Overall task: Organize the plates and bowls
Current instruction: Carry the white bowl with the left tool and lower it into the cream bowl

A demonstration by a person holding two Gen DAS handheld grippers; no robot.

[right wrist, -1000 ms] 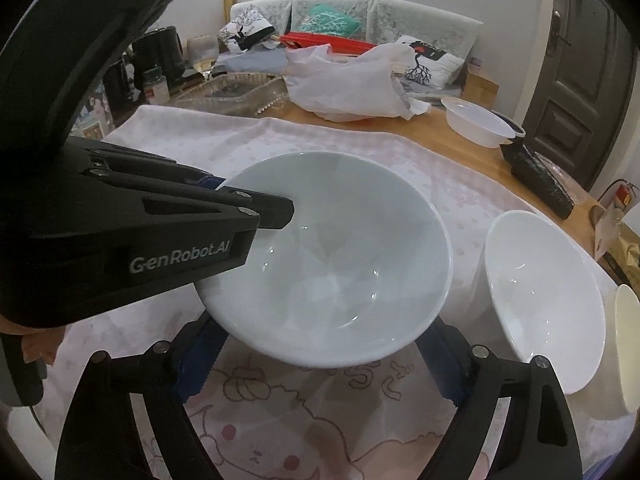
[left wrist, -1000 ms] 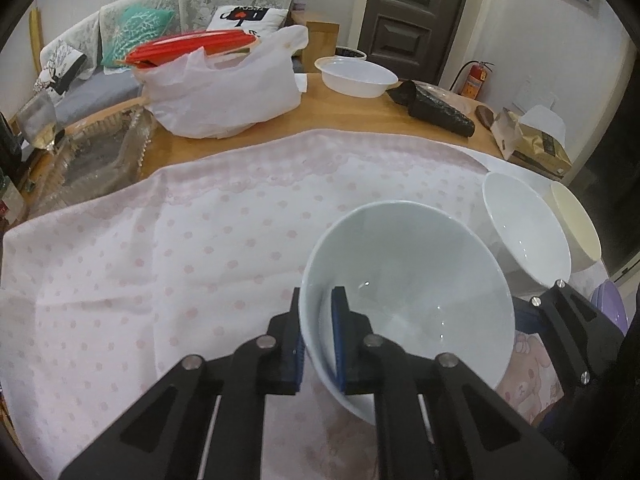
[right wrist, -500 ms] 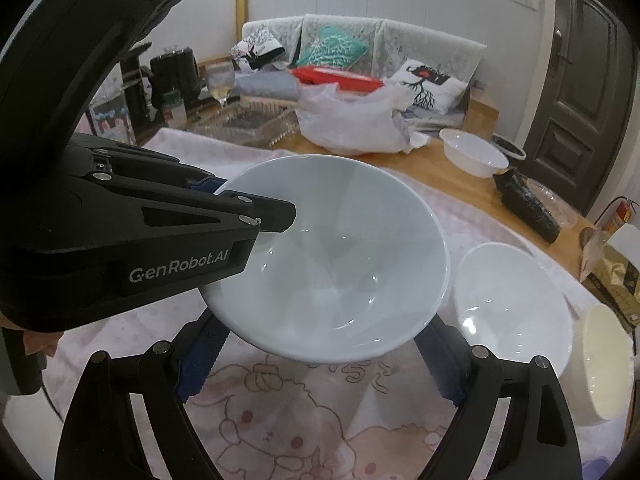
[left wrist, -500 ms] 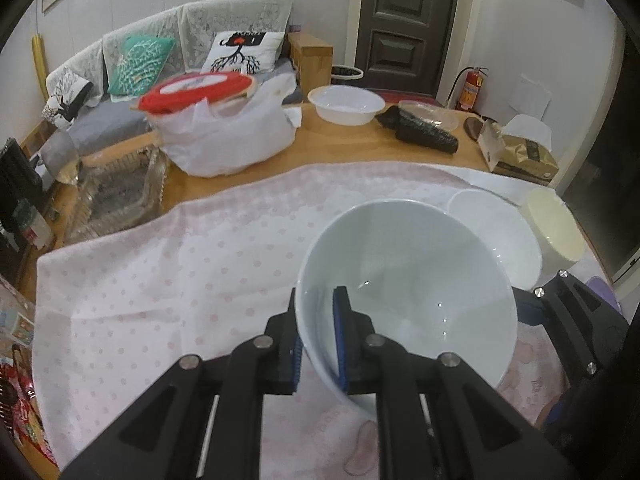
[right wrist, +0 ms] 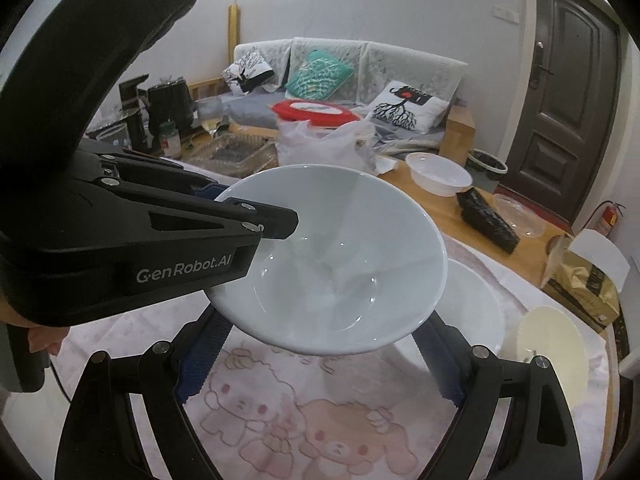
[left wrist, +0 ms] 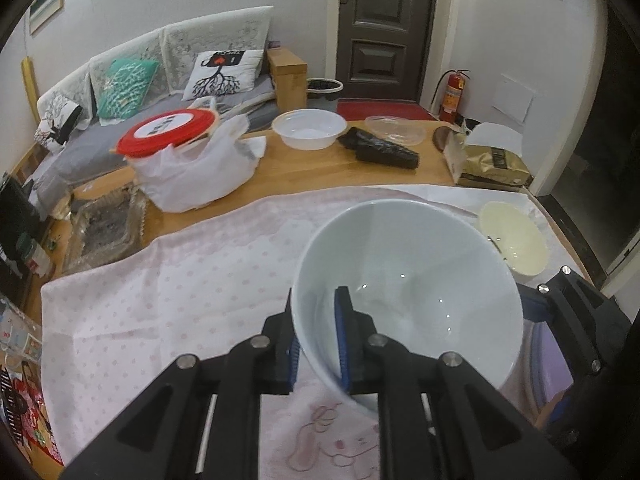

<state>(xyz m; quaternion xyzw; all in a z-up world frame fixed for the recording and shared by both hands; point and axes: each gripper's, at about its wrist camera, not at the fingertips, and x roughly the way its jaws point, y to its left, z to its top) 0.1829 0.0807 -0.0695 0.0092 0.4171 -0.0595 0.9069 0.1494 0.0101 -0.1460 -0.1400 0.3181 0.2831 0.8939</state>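
My left gripper (left wrist: 318, 332) is shut on the near rim of a large white bowl (left wrist: 412, 280) and holds it in the air above the pink cloth. The same bowl (right wrist: 336, 260) fills the right wrist view, with the left gripper (right wrist: 256, 216) clamped on its left rim. My right gripper (right wrist: 320, 356) is open, its fingers spread wide under the bowl, not gripping it. A second white bowl (right wrist: 476, 308) sits on the cloth to the right, partly hidden by the held bowl. A cream bowl (left wrist: 514, 240) stands further right; it also shows in the right wrist view (right wrist: 552, 340).
The table (left wrist: 320, 176) carries a white bag with a red lid (left wrist: 172, 132), a white plastic bowl (left wrist: 310, 130), a black pouch (left wrist: 380, 150), a clear lid (left wrist: 396, 130), a gold box (left wrist: 492, 164) and a glass tray (left wrist: 104, 228). A kettle (right wrist: 168, 96) stands far left.
The left gripper has lifted the white bowl higher and carried it over the second white bowl, which it now hides in the left view. The right gripper stays open under it.
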